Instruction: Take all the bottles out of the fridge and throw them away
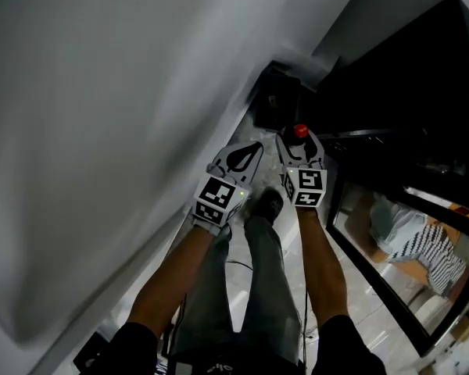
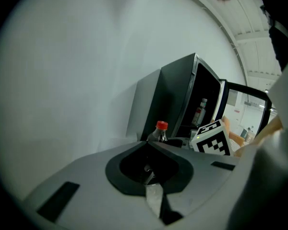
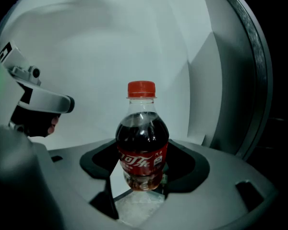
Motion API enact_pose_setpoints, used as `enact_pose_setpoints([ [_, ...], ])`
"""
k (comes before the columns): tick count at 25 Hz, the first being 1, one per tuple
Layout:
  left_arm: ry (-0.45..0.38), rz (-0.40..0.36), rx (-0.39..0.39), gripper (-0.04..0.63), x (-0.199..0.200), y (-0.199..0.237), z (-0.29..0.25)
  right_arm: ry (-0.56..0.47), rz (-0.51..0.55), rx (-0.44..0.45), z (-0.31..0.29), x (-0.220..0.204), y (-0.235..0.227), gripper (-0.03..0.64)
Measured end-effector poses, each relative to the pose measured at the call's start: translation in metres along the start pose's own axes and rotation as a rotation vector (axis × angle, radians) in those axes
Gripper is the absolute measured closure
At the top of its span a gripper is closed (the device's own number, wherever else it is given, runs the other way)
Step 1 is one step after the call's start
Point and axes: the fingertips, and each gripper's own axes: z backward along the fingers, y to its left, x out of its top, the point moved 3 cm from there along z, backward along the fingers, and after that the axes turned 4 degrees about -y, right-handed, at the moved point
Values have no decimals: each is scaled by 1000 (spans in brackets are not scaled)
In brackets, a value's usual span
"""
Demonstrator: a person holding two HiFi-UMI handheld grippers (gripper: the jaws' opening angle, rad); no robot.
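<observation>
A small cola bottle (image 3: 141,143) with a red cap stands upright between the jaws of my right gripper (image 3: 142,152), which is shut on its lower body. In the head view the same bottle (image 1: 299,131) shows by its cap above the right gripper (image 1: 300,143), in front of the dark open fridge (image 1: 391,76). My left gripper (image 1: 252,148) hangs just left of it, shut with nothing held; its tips meet (image 2: 147,145). Its view catches the cola bottle's cap (image 2: 162,126) and one more bottle (image 2: 200,111) standing inside the black fridge (image 2: 175,99).
A white wall (image 1: 102,131) fills the left side, close to both grippers. The fridge's glass door (image 1: 391,248) stands open at the right. The person's legs and a shoe (image 1: 267,203) are on the tiled floor (image 1: 289,264) below the grippers.
</observation>
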Motion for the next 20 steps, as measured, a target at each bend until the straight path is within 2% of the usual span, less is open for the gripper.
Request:
enact_pose_setpoints([
  [5,33,18,-3,592,-59,8,-20,55,-7,14,-32,-70,-10,311],
  [15,-15,9,7,592,-129,64,-86,80,31,25,-138,-164,-43,310],
  [20,-33,-26,5,592,-145,86,-107,95,25,39,-178,-197,-48,310],
])
